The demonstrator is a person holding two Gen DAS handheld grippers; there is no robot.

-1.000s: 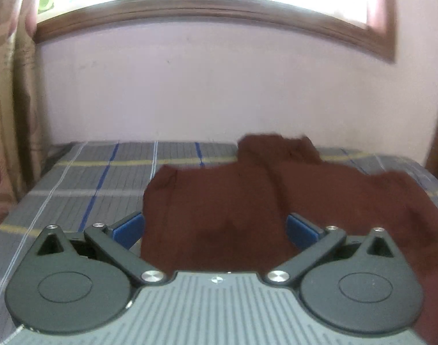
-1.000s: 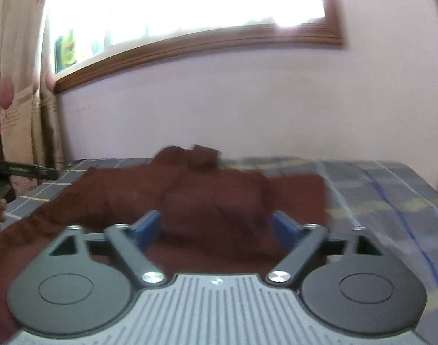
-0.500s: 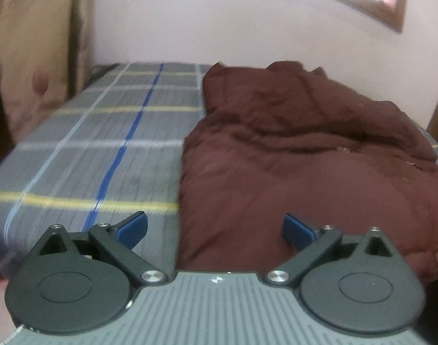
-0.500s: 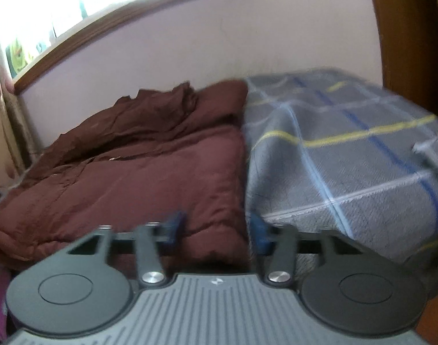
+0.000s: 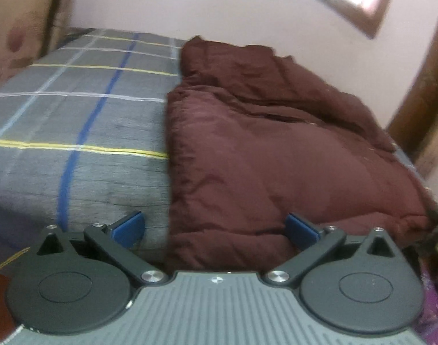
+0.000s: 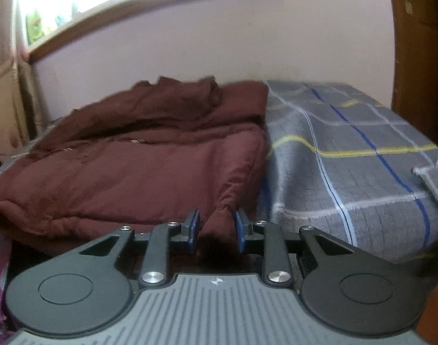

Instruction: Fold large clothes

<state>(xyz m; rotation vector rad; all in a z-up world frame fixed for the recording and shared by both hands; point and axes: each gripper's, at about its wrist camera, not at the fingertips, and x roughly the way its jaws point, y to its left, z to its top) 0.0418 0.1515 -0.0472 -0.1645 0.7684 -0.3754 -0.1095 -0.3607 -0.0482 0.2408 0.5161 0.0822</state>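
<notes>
A large dark maroon garment (image 5: 276,149) lies spread on the bed, its left edge running down the middle of the left wrist view. My left gripper (image 5: 214,230) is open, its blue pads straddling the garment's near left corner at the bed's front edge. In the right wrist view the garment (image 6: 138,166) fills the left half. My right gripper (image 6: 216,230) has its jaws narrowed around the garment's near right corner, with a fold of cloth between the blue pads (image 6: 193,227).
The bed has a grey checked cover (image 5: 75,120) with blue, yellow and white lines, also in the right wrist view (image 6: 348,158). A pink wall and window are behind. A curtain (image 5: 17,28) hangs at left, a wooden door frame (image 6: 414,43) at right.
Both grippers dropped from over the garment to the bed's front edge. The right gripper's jaws narrowed from wide open onto the garment's corner. The left gripper stayed open.
</notes>
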